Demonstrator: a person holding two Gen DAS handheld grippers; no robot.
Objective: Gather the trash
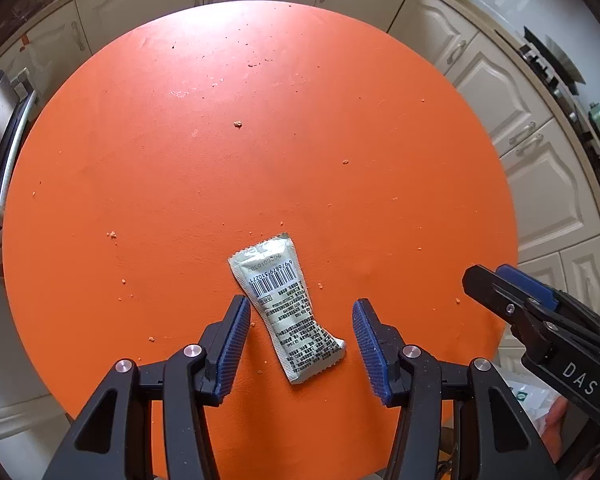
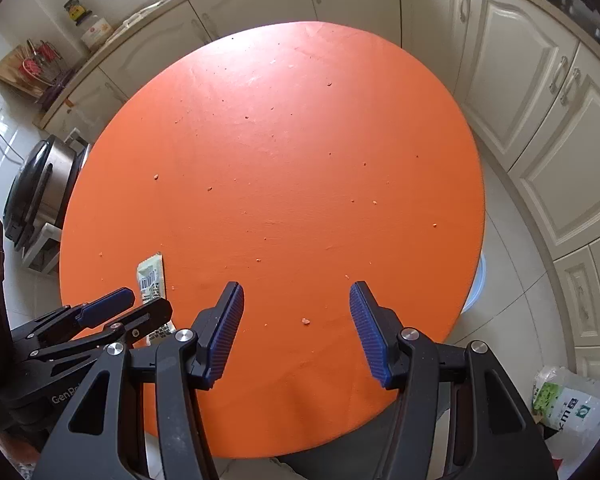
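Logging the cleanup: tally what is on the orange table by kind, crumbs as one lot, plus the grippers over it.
Wrappers: 1, the silver snack wrapper
Crumb scatter: 1 lot, the crumbs
Grippers: 2, left gripper and right gripper, jaws open
Total: 4

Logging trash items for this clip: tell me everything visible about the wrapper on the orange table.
The wrapper is a flattened, silvery-white foil-like sachet with serrated short ends, barcode and small printed text facing up. It looks empty and slightly creased, lying flat and slanted on the round orange table near its front edge. It lies between the open fingers of the left claw, which do not press on it.
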